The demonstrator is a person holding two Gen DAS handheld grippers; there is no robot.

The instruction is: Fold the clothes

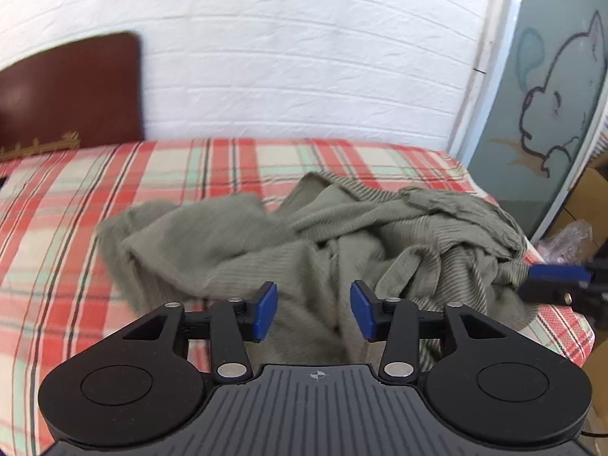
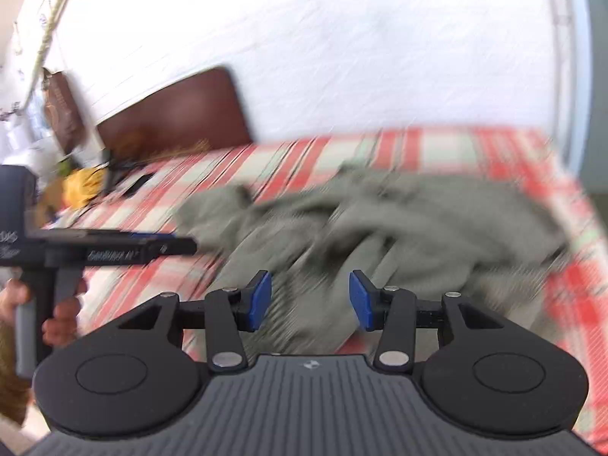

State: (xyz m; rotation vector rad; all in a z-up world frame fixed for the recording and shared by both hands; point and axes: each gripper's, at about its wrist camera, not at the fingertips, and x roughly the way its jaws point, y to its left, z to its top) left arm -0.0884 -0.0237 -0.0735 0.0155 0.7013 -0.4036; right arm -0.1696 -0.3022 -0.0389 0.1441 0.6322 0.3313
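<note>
Both jaws parted and nothing in them: the left hand-held gripper hangs over the near edge of the crumpled grey-green sweater, and the right hand-held gripper hovers likewise, gripping no cloth. The sweater lies in a heap on the plaid bed, stretched side to side across both views. Judging by that, each gripper has a near hem straight ahead and below.

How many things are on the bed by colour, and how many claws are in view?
Grey-green: 1, the crumpled garment
Red plaid: 1, the bedsheet under it
Black and blue claws: 2, left claw and right claw, both open with nothing between the pads
Total: 4
</note>
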